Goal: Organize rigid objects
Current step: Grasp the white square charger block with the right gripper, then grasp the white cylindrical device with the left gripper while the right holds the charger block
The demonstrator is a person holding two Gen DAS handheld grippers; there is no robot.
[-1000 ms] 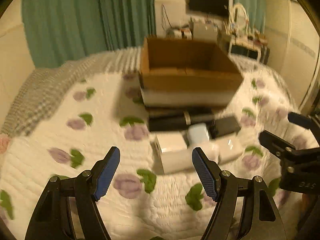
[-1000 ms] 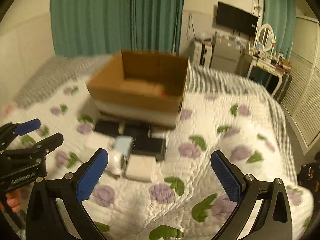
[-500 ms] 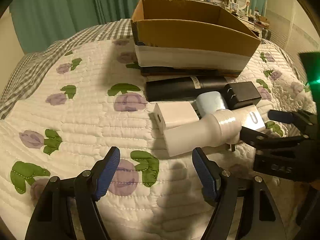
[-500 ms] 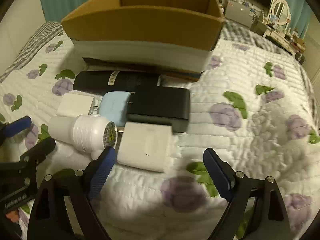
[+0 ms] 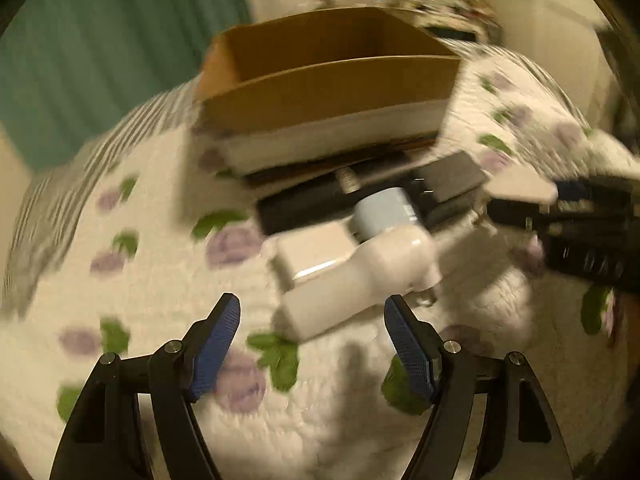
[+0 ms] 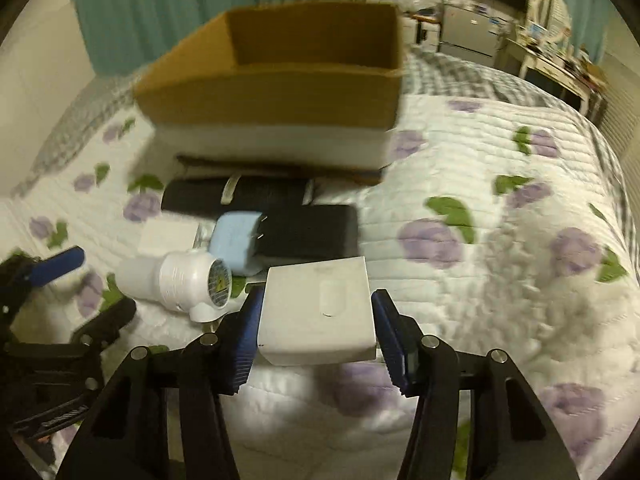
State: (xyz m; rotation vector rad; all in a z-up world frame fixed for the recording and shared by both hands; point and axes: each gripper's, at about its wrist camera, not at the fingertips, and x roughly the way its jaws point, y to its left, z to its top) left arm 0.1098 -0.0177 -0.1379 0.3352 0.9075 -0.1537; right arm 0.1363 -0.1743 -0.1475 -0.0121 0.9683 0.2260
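Clutter lay bunched on the quilt (image 6: pixel 500 152) just in front of the cardboard box (image 6: pixel 280 92), presumably gathered there so each piece could go into the box in turn. The right gripper (image 6: pixel 316 334) had its jaws closed against both sides of a flat white square adapter (image 6: pixel 318 316), gripping it across its width with the broad face up, a hold that looked secure for carrying. It sat low and roughly level, pointing toward the box, the adapter seemingly raised off the quilt. The left gripper (image 5: pixel 312 344) hung empty with jaws spread wide, aimed at the white bottle (image 5: pixel 360 276) lying on its side near a pale blue charger (image 5: pixel 384 216) and a black adapter (image 5: pixel 448 184), probably the next pick
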